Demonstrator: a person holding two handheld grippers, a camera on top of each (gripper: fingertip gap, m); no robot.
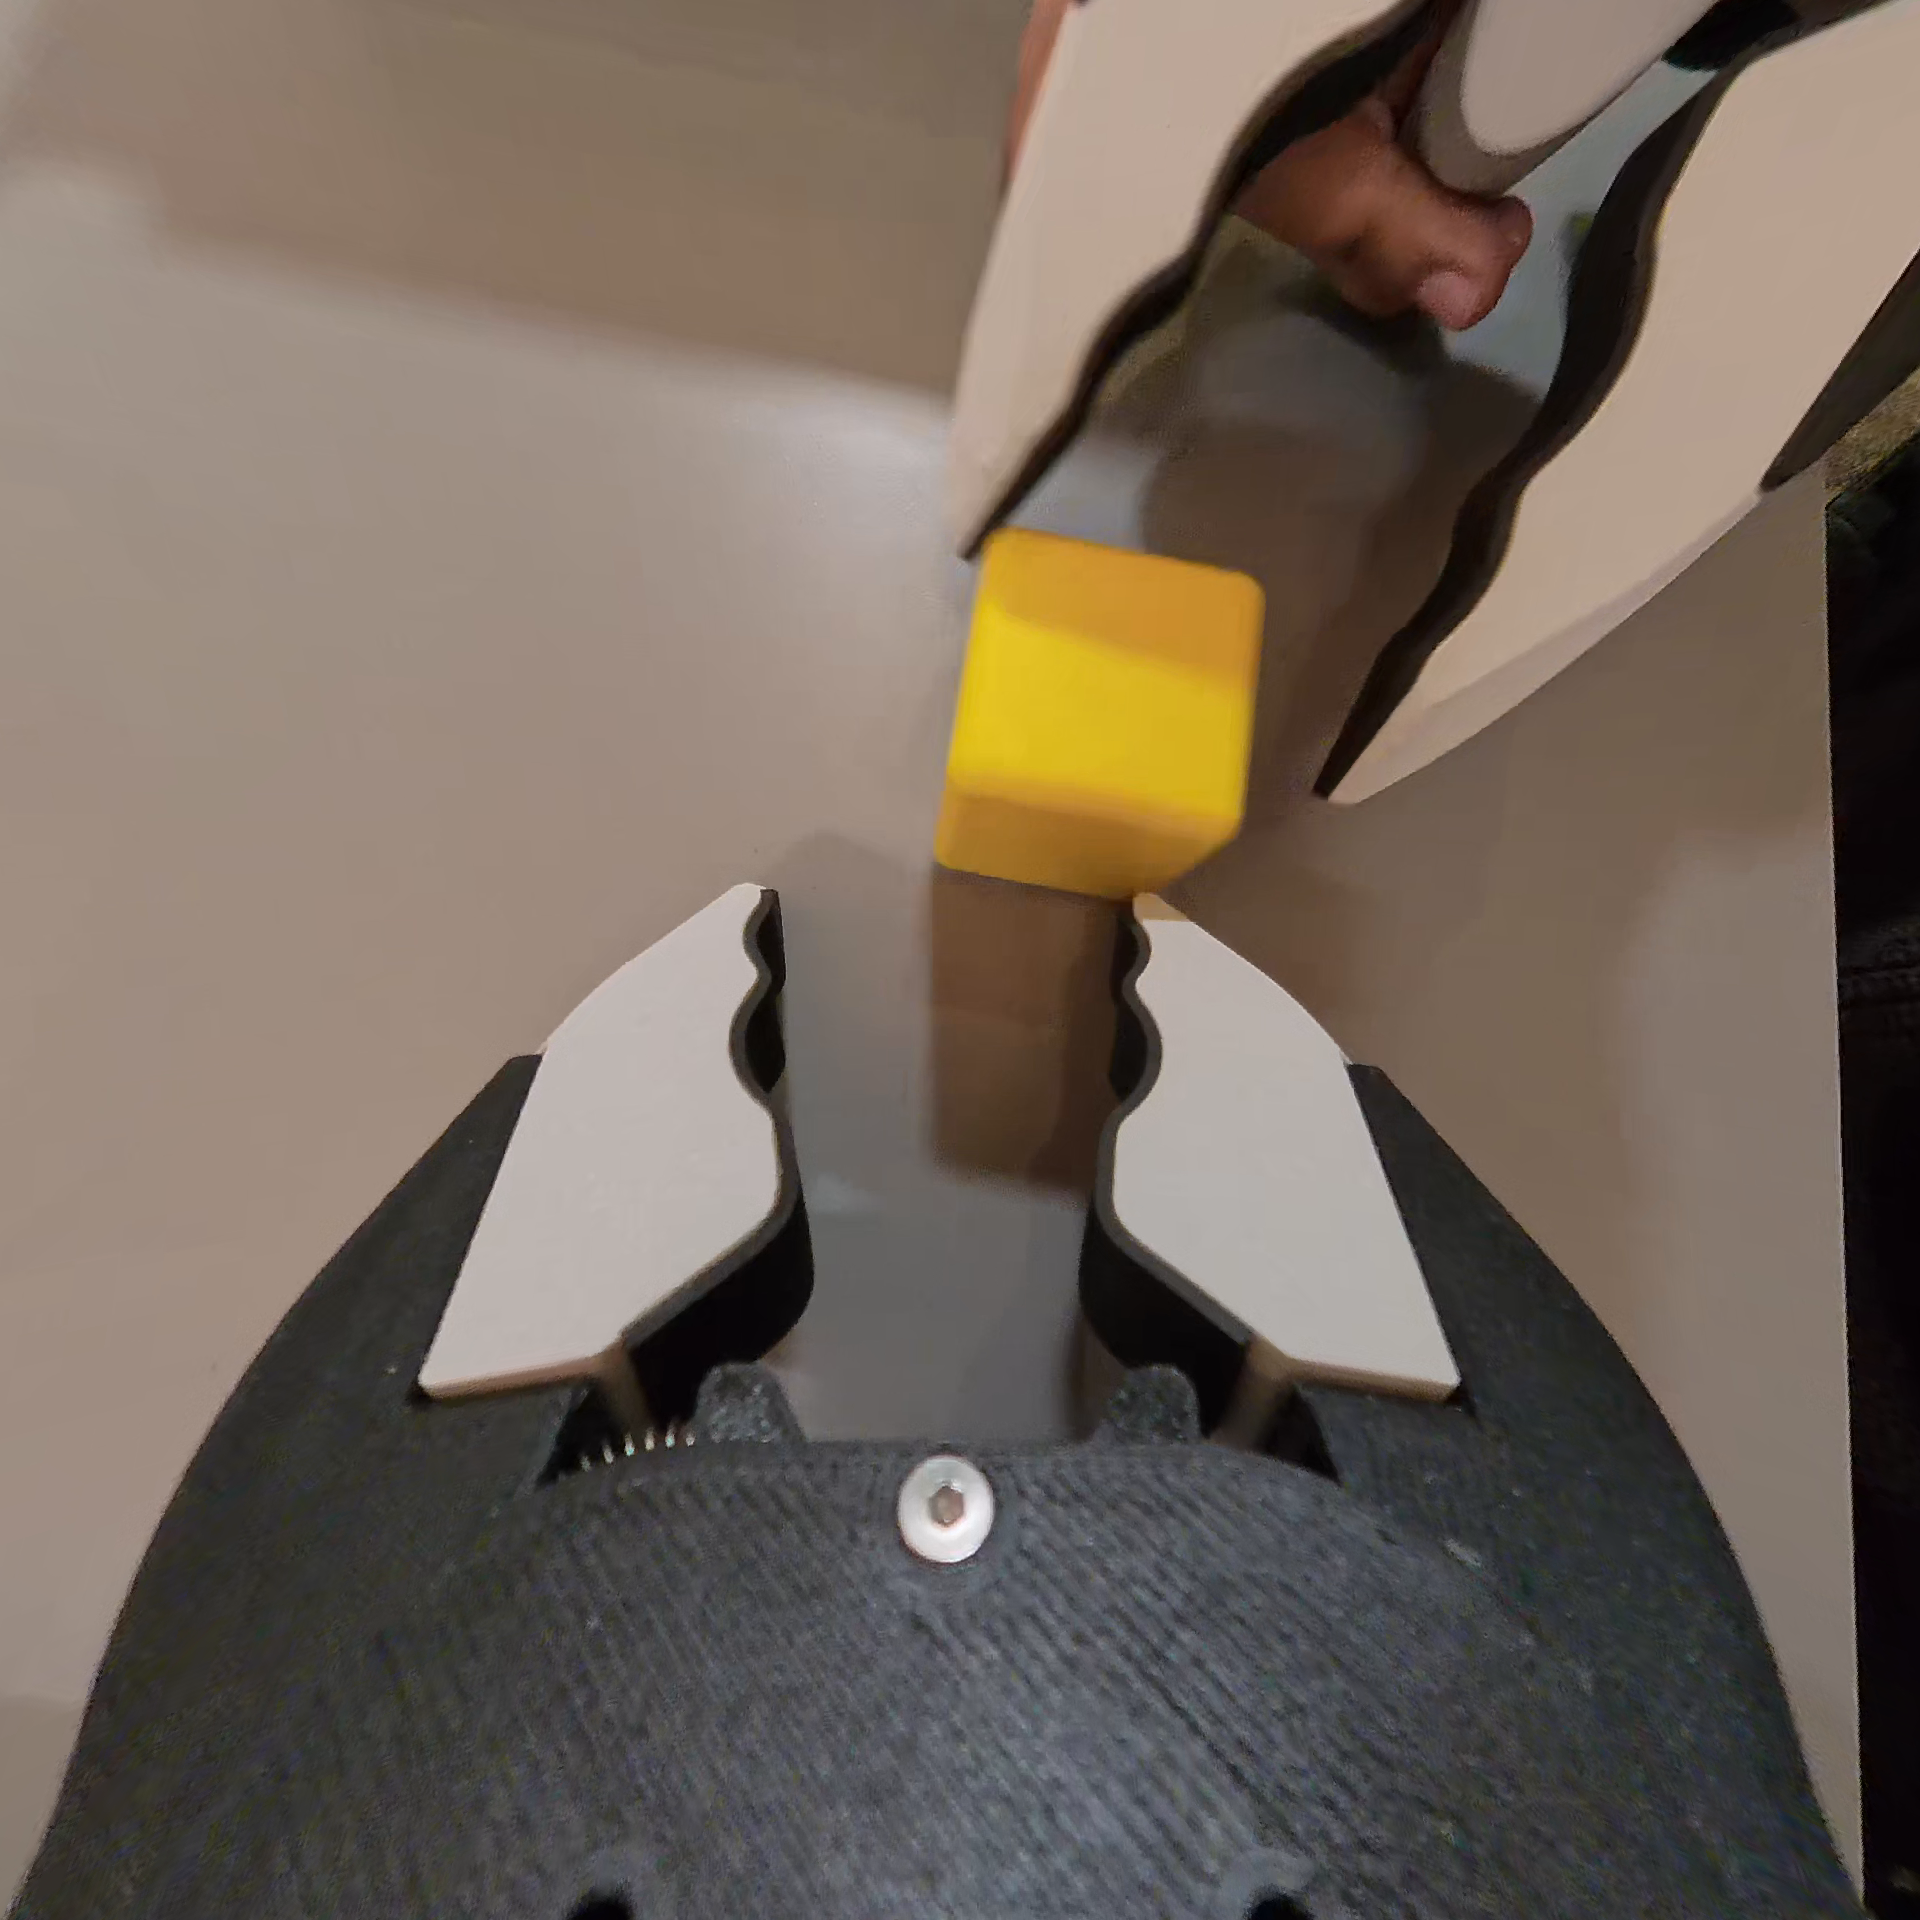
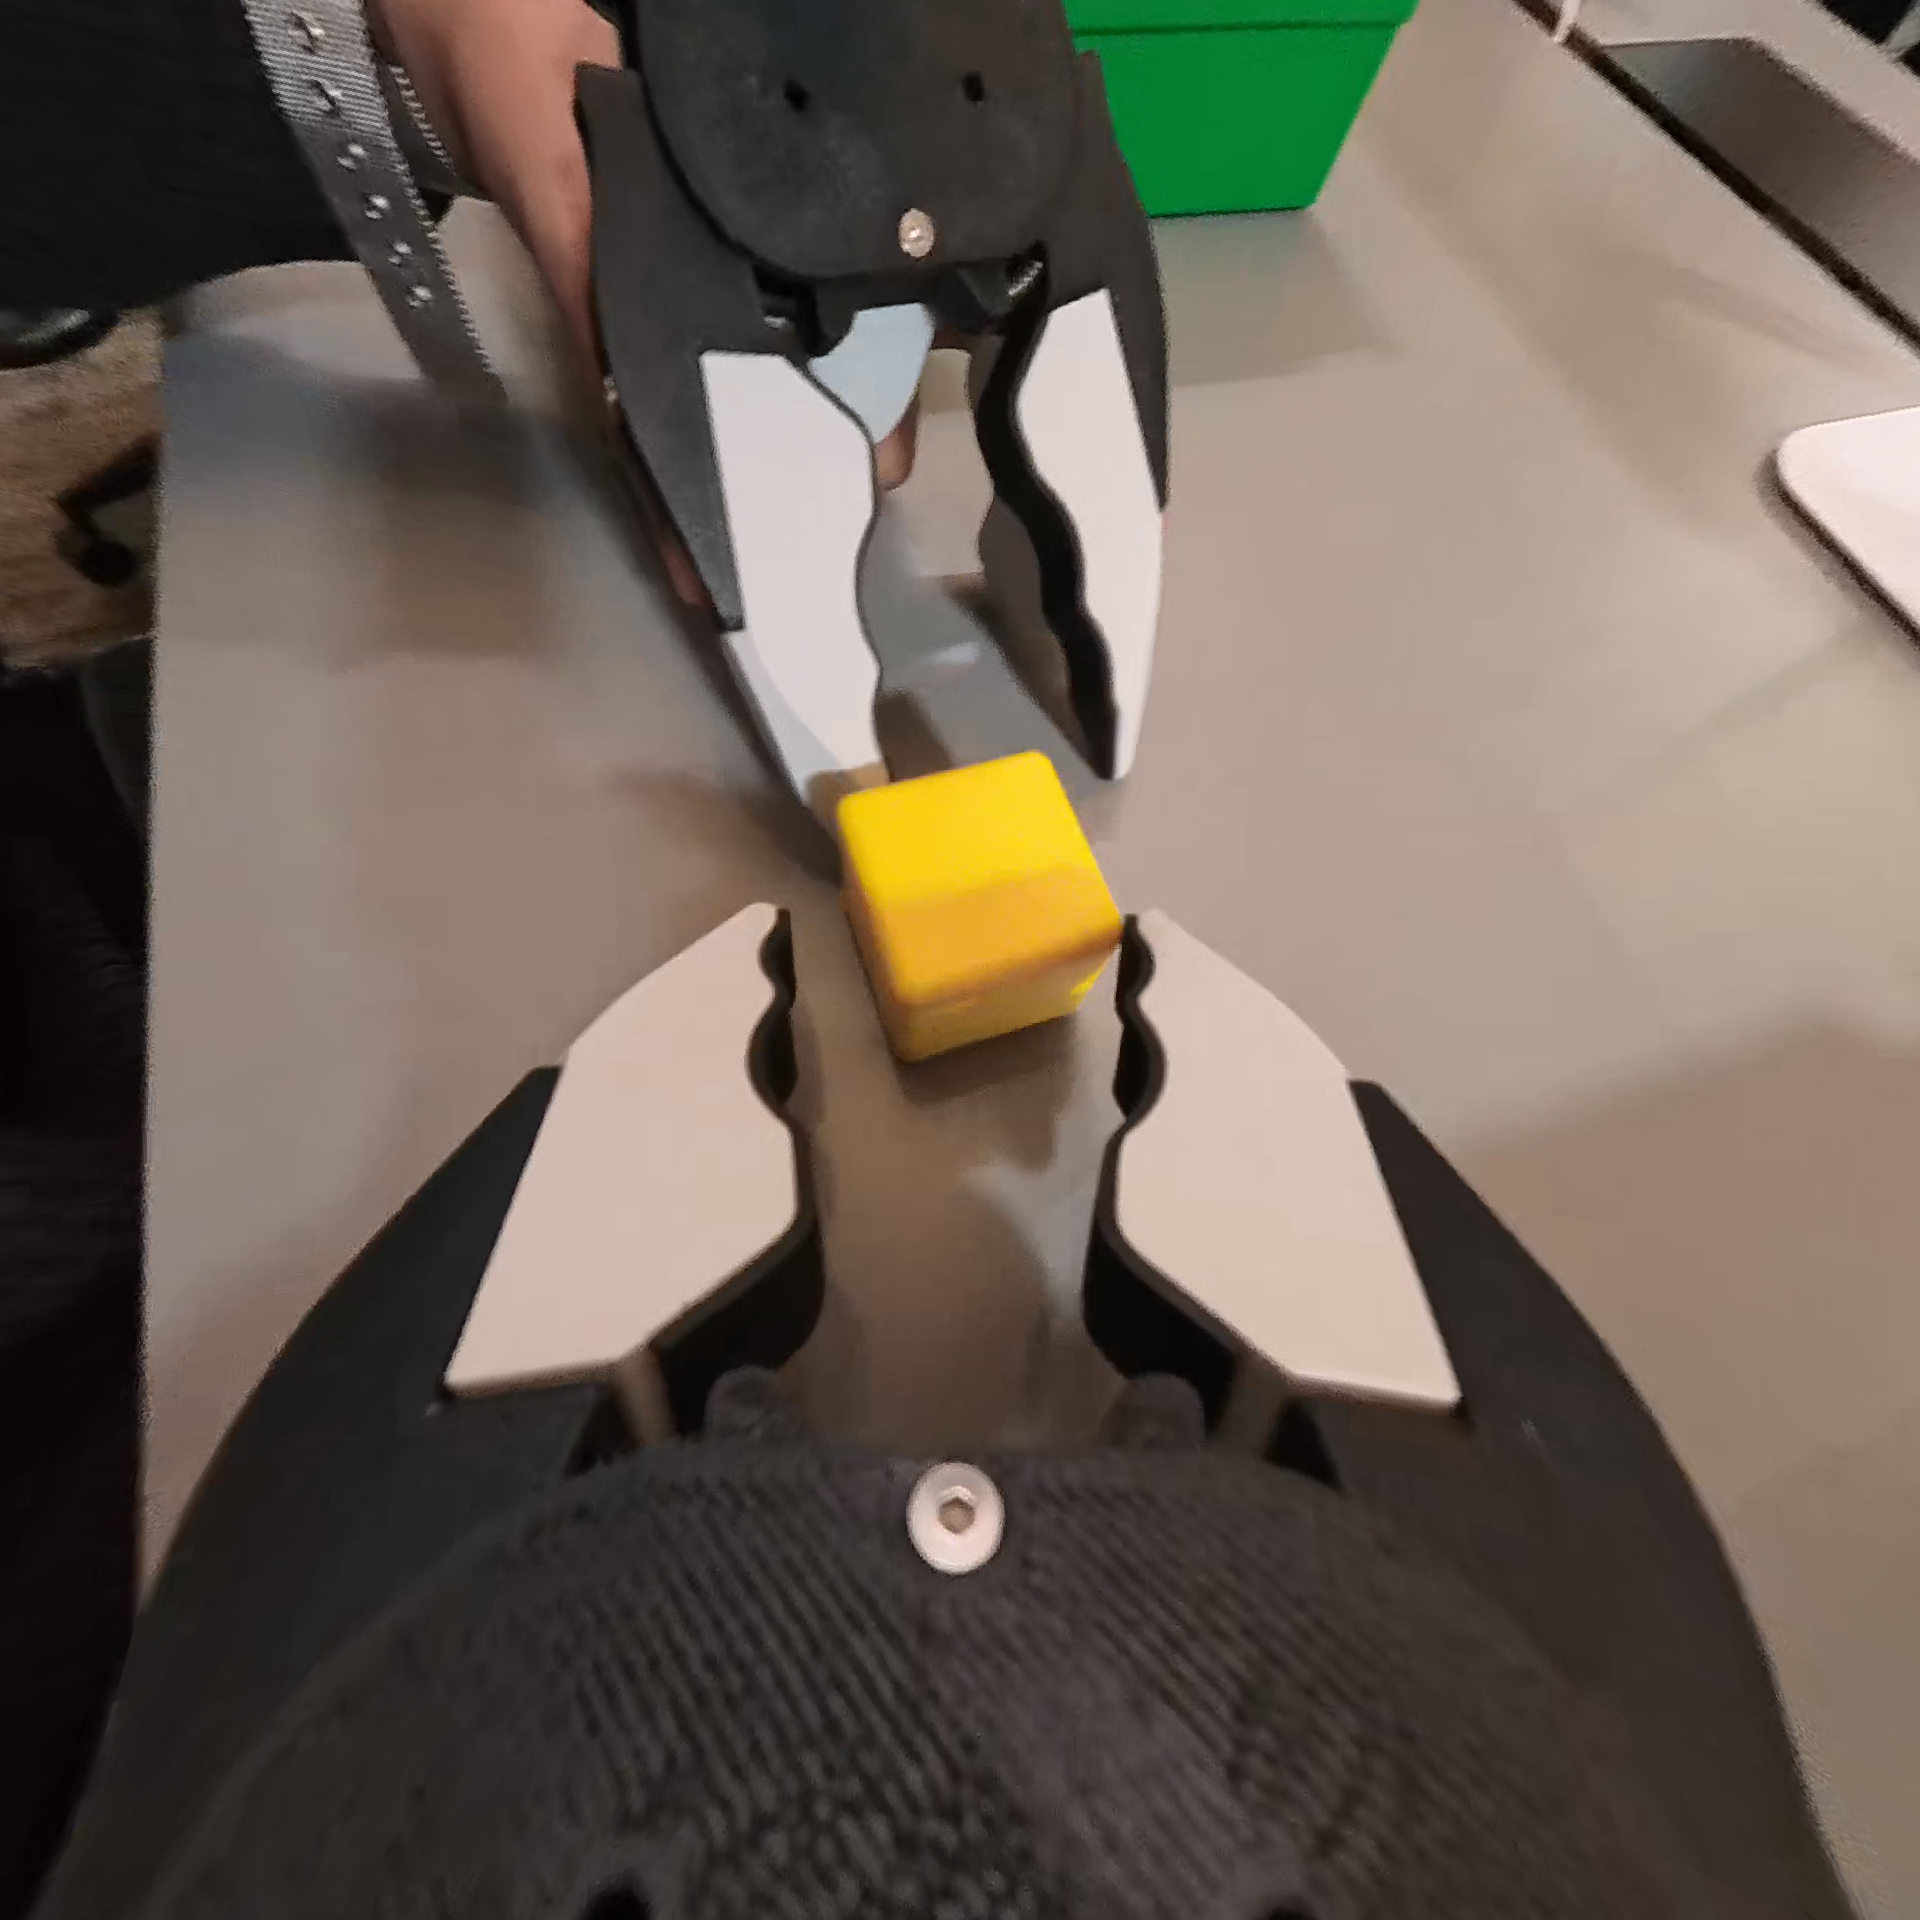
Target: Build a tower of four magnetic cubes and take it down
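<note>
A yellow cube (image 1: 1101, 717) sits on the grey table (image 1: 416, 727), between two grippers that face each other. My left gripper (image 1: 951, 914) is open and empty, and its right fingertip (image 1: 1148, 914) is at the cube's near corner. My right gripper (image 1: 1158, 665) comes in from the far side, open, with a finger on either side of the cube. In the right wrist view the cube (image 2: 977, 894) lies just at the open tips of my right gripper (image 2: 956, 920), near its right fingertip (image 2: 1143, 935). The left gripper (image 2: 966, 777) stands open right behind the cube.
A green box (image 2: 1226, 104) stands at the table's far end. A flat white object (image 2: 1860, 509) lies at the right edge. A person's hand (image 2: 520, 156) with a grey strap (image 2: 384, 208) holds the left gripper. The table's left edge (image 2: 156, 727) drops to dark floor. The tips of one gripper are about 5 cm away from the tips of the other.
</note>
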